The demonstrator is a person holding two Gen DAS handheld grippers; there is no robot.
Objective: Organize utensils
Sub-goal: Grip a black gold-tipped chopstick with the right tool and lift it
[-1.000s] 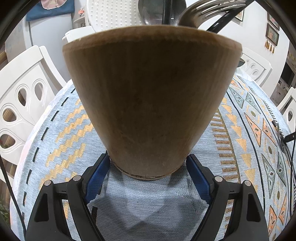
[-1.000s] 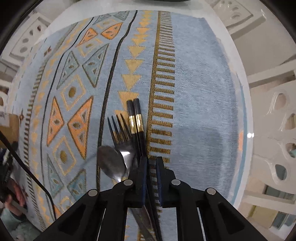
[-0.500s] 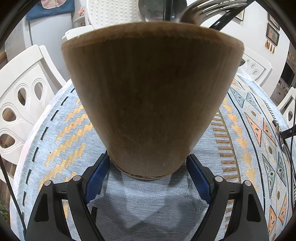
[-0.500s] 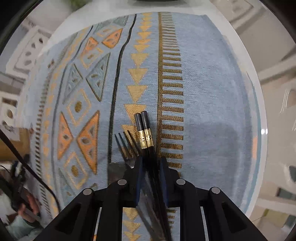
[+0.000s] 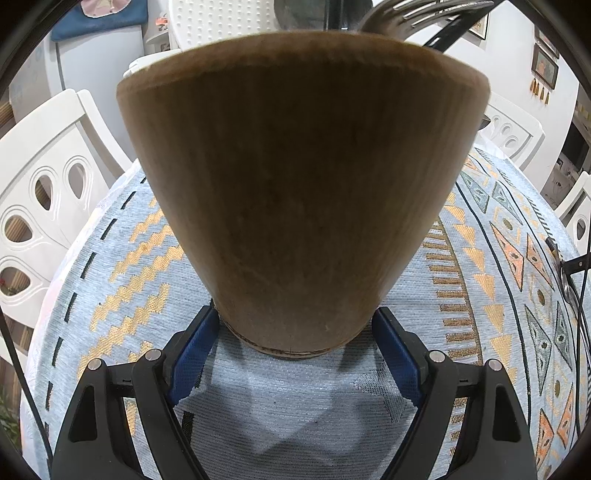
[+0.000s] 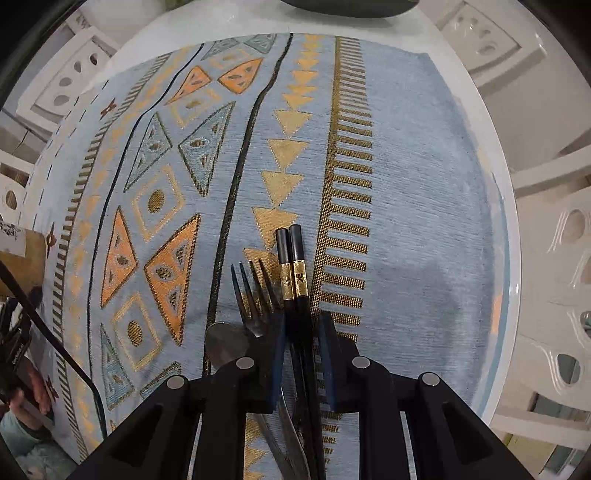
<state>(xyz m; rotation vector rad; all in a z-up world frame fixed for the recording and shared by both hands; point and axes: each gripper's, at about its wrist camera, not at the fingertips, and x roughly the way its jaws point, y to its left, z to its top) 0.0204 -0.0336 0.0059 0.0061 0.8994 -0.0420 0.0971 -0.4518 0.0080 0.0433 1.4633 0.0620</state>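
Left gripper (image 5: pixel 295 341) clamped on the base of the wooden holder (image 5: pixel 303 192), blue fingers (image 5: pixel 192 350) pressed to both sides. Holder upright on the patterned cloth (image 5: pixel 122 266) over the surface, fork tines (image 5: pixel 424 14) poking above its rim. Right gripper (image 6: pixel 301 363) aimed down over the chopsticks (image 6: pixel 293 266), fingers (image 6: pixel 327 354) slightly apart, straddling the pair with a gap on the right; grip not certain. Fork (image 6: pixel 251 295) and spoon (image 6: pixel 225 343) flat on the cloth just left of the chopsticks.
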